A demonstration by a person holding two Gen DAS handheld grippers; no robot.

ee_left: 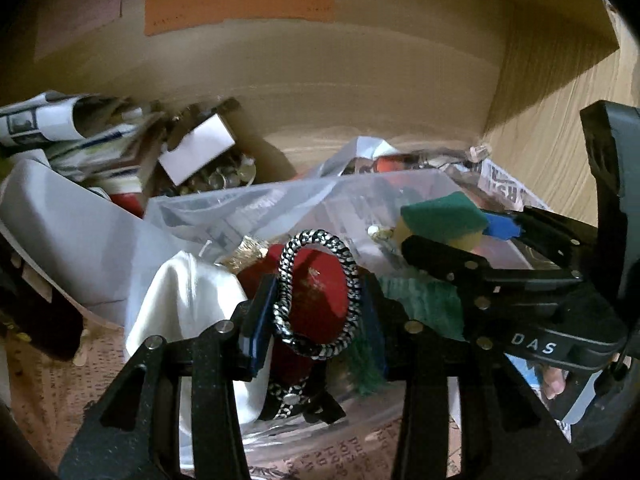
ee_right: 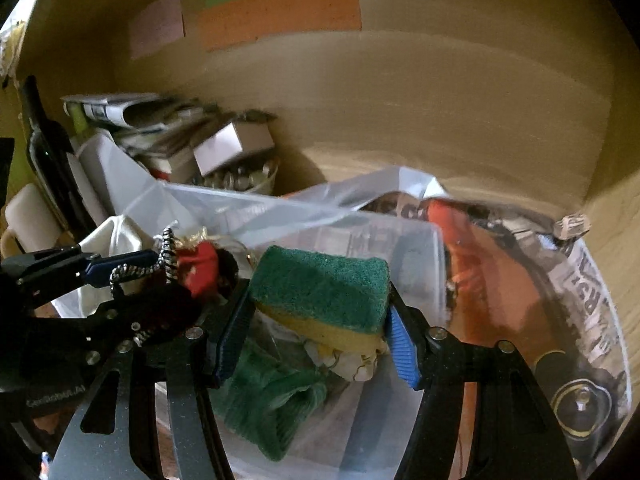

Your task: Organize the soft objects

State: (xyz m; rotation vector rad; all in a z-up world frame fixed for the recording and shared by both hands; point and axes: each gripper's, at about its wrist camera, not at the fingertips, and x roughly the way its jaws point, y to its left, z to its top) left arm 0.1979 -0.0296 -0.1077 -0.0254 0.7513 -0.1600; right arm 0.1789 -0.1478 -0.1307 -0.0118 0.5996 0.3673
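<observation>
I see both wrist views dim and warm-toned, with heavy black vignetting around the fisheye circle. Straight lines bow strongly toward the edges. Soft motion blur smears the cardboard wall (ee_left: 360, 80) and its orange label (ee_right: 280, 12); its print is unreadable. My nearest fingers (ee_left: 208, 392) sit almost in silhouette. Glare streaks across the clear plastic bag (ee_right: 520, 300), and deep shadow fills the left margin of the right view.
</observation>
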